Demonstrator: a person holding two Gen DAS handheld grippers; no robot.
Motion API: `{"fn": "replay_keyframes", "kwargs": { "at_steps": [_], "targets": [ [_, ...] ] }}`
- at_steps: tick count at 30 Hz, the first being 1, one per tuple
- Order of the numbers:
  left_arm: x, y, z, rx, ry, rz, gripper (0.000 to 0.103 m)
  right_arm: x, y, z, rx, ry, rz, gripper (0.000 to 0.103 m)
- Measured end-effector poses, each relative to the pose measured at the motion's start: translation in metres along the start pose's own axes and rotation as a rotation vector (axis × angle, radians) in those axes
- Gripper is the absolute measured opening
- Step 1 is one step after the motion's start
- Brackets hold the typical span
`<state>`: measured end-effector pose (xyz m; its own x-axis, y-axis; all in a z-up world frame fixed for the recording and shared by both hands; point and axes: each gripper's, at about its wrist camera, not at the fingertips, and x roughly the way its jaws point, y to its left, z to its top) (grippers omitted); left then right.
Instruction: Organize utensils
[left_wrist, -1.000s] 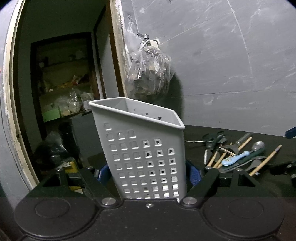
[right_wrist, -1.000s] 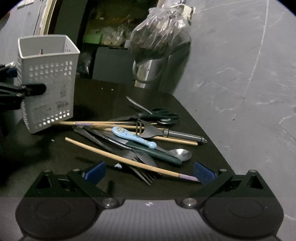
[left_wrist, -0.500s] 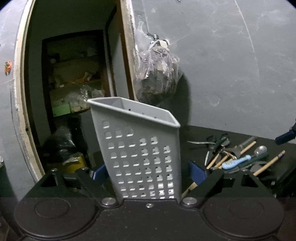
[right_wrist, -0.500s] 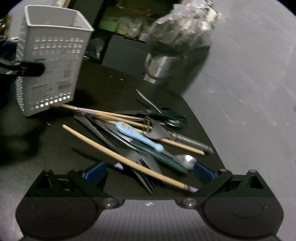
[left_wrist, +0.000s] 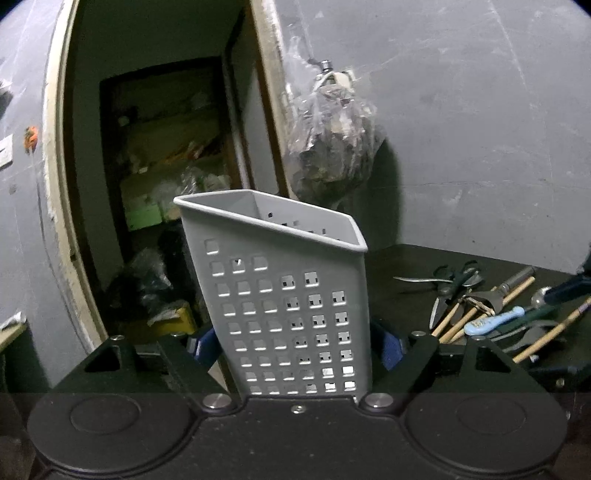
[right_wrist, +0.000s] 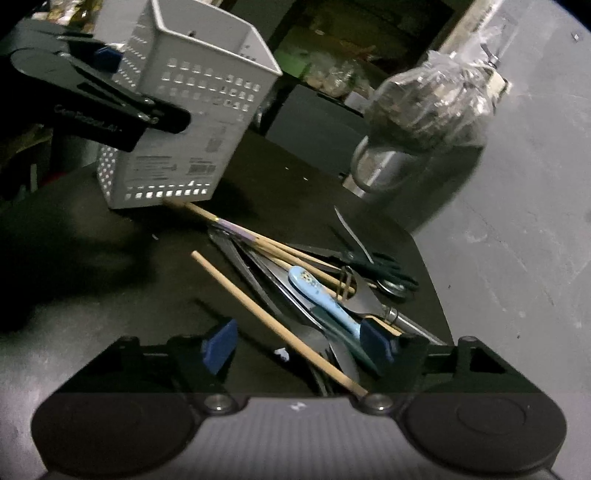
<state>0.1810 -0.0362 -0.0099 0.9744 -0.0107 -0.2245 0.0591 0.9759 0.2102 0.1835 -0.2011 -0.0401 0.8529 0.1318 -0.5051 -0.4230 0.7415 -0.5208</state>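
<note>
Currently the left gripper (left_wrist: 293, 347) is clamping the grey perforated utensil holder (left_wrist: 284, 306) low on its two side walls, its blue pads (left_wrist: 388, 347) pressing the plastic after a brief closing of the jaws; the holder is tilting, standing at the far left of the black table (right_wrist: 295, 184). To its right the utensils are lying in a loose pile: wooden chopsticks (right_wrist: 273, 325), a light-blue patterned spoon (right_wrist: 321, 299), dark-handled scissors (right_wrist: 373, 264), and forks and a spatula I cannot separate cleanly. The right gripper (right_wrist: 295, 343) is hanging low over the near end of the pile, fingers spread and just now narrowing, with the nearest chopstick and the spoon handle lying between them, not yet pinched. Step in hand, as I judge it: picking the first utensil. Next move calls for closing on one item only, lifting it clear of the tangle, then carrying it left into the holder's open top.
</note>
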Motion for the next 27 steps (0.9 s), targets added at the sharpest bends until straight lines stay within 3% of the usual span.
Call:
{"fn": "replay_keyframes", "kwargs": {
  "at_steps": [2, 4, 7, 12, 15, 21, 27],
  "targets": [
    [0.0, 0.002, -0.003, 0.016, -0.006, -0.018, 0.083, 0.0, 0.001, 0.0, -0.022, 0.004, 0.013, 0.062],
    [-0.001, 0.003, -0.004, 0.016, -0.007, -0.028, 0.083, 0.003, 0.002, 0.0, -0.042, 0.016, 0.028, 0.04],
    [-0.001, 0.003, -0.004, 0.015, -0.007, -0.03, 0.083, 0.007, 0.003, -0.001, -0.073, 0.022, 0.031, 0.024],
    [-0.002, 0.003, -0.005, 0.015, -0.005, -0.03, 0.083, 0.005, 0.008, -0.002, -0.151, -0.019, 0.015, 0.007],
    [-0.002, 0.002, -0.006, 0.019, -0.005, -0.027, 0.083, 0.0, 0.012, 0.0, -0.195, -0.052, -0.006, 0.006],
    [-0.001, 0.001, -0.006, 0.029, 0.0, -0.021, 0.084, -0.001, 0.018, 0.011, -0.402, -0.095, -0.054, 0.006],
    [0.0, -0.002, -0.006, 0.044, 0.004, -0.009, 0.084, 0.023, 0.012, 0.022, -0.643, -0.219, 0.202, 0.006]
  ]
}}
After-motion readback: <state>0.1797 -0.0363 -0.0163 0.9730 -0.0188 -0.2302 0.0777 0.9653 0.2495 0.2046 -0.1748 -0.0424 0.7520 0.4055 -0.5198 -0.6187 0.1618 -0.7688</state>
